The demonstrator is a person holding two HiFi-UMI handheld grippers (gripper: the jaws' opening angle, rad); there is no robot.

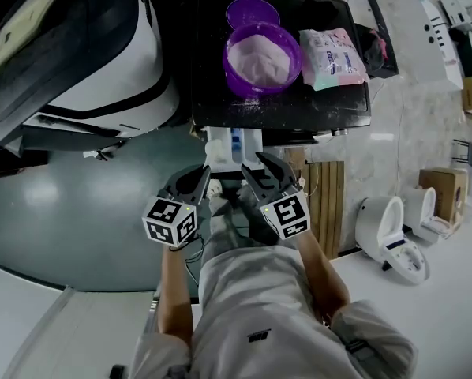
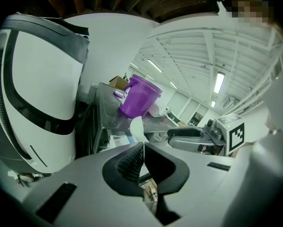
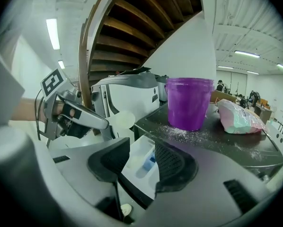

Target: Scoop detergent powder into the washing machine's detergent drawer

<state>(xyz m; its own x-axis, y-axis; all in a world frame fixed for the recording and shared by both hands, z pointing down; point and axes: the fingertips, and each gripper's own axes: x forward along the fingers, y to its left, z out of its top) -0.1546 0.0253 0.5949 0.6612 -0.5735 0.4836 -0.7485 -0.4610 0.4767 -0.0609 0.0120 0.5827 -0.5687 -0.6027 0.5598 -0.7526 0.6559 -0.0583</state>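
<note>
The left gripper (image 2: 142, 148) is clenched on the thin handle of a white scoop (image 2: 137, 128), whose rounded bowl pokes out just past its tips. The right gripper (image 3: 142, 148) stands parted and empty. The pulled-out detergent drawer (image 3: 134, 163), white with a blue insert, lies beyond its gap. Only the head view shows pale powder (image 1: 260, 58) inside the purple tub (image 1: 261, 88) ahead of both grippers.

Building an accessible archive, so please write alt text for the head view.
A person, seen from above, holds the left tool, shut on a white scoop, and the open right tool at a washing machine's pulled-out detergent drawer. On the machine's dark top sit an open purple tub of white powder, its lid and a pink packet.
</note>
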